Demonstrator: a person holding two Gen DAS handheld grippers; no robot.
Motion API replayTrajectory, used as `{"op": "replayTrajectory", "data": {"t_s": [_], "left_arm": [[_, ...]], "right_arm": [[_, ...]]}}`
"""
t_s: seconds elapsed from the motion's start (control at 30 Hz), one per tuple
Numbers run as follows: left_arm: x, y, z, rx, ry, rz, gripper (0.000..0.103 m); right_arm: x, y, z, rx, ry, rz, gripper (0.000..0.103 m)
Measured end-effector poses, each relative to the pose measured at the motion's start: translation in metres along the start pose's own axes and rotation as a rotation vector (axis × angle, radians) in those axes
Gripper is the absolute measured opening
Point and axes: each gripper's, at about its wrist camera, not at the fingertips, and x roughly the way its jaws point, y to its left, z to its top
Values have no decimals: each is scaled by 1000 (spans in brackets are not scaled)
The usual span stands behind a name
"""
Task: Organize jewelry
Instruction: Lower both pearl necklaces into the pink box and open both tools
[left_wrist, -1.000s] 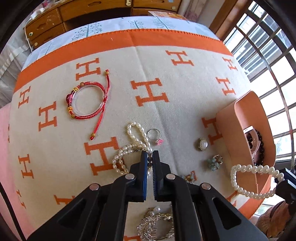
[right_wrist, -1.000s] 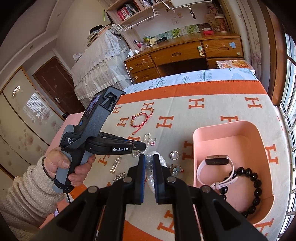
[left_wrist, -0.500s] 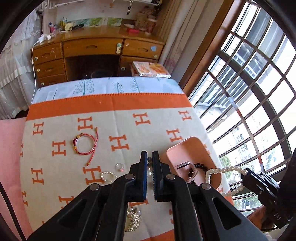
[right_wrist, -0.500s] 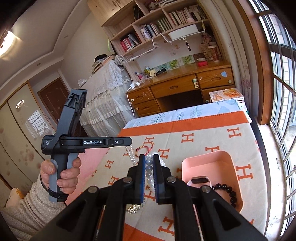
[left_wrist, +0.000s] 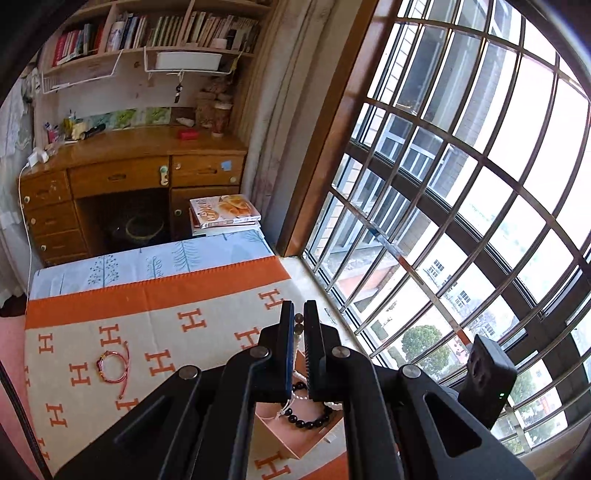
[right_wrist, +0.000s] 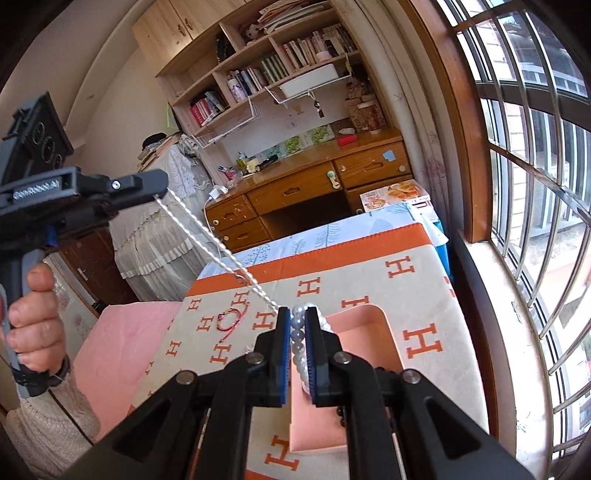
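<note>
the right hand-held gripper (right_wrist: 297, 328) was clenched on a pearl necklace (right_wrist: 297, 338), whose beads sat stacked between its jaws. from there the strand ran taut up and to the left to the left hand-held gripper (right_wrist: 157, 192), which was clenched on its other end; in its own view a couple of beads showed between its fingertips (left_wrist: 299, 322). holding both ends kept the long strand stretched straight and clear of the bed, probably so it could be lowered untangled into the pink box (right_wrist: 364, 325) just beneath. a black bead bracelet (left_wrist: 310, 415) already lay in that box. the side of the left hand-held gripper read "genrobot.ai", gripped by a hand (right_wrist: 35, 325) in a knit sleeve. further off, a red cord bracelet (right_wrist: 231, 319) still lay on the cream and orange blanket (right_wrist: 369, 284) printed with letter "h" shapes. beyond the bed's end stood a wooden desk (right_wrist: 306, 192), with bookshelves above; their spines were too small to read.
</note>
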Motion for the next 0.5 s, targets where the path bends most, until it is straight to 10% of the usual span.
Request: {"op": "replayTrajectory", "data": {"t_s": [0.5], "left_arm": [[107, 2, -38, -15, 176, 36, 3]], "right_arm": [[55, -37, -62, -11, 235, -121, 8]]}}
